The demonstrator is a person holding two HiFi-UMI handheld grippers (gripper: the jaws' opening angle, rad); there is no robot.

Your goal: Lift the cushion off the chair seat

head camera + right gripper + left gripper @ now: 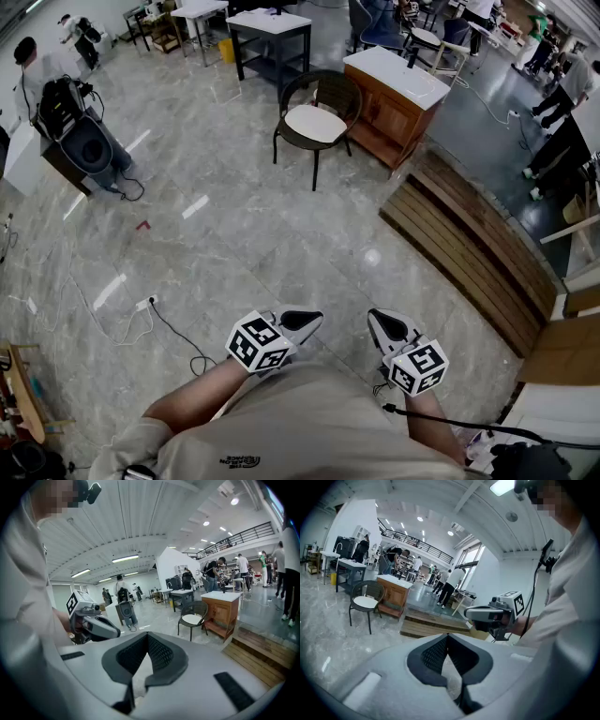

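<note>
Jaws on both grippers were pressed together, and nothing was between them. The left gripper [315, 320] and the right gripper [376, 315] sat low and close to the person's body, side by side, and both tipped a little down toward the floor [234, 244].

From its own camera, the left gripper [448, 635] showed its dark pads touching, with only floor past them. The right gripper [147, 637] looked the same.

The cushion [314, 122] was far away from both of them. It was a pale, roundish pad lying flat on the seat of a dark chair [330, 86]. The chair stood across the shiny floor, just beside a wooden cabinet [394, 98] with a white top. Nothing sat on the cushion.

In the head view the chair was straight ahead, almost in line with the left gripper and a bit to the left of the right one. In the left gripper view the cushion [364, 603] sat off to the left of the jaws. In the right gripper view the cushion [192, 619] sat a little to the right of the jaws. So neither gripper pointed right at it.

I think no hand was really closer, because both were well apart from the chair. The person would likely need to walk up to it first. Then the jaws would need to open and come at an edge of the cushion from the open front of the seat.
</note>
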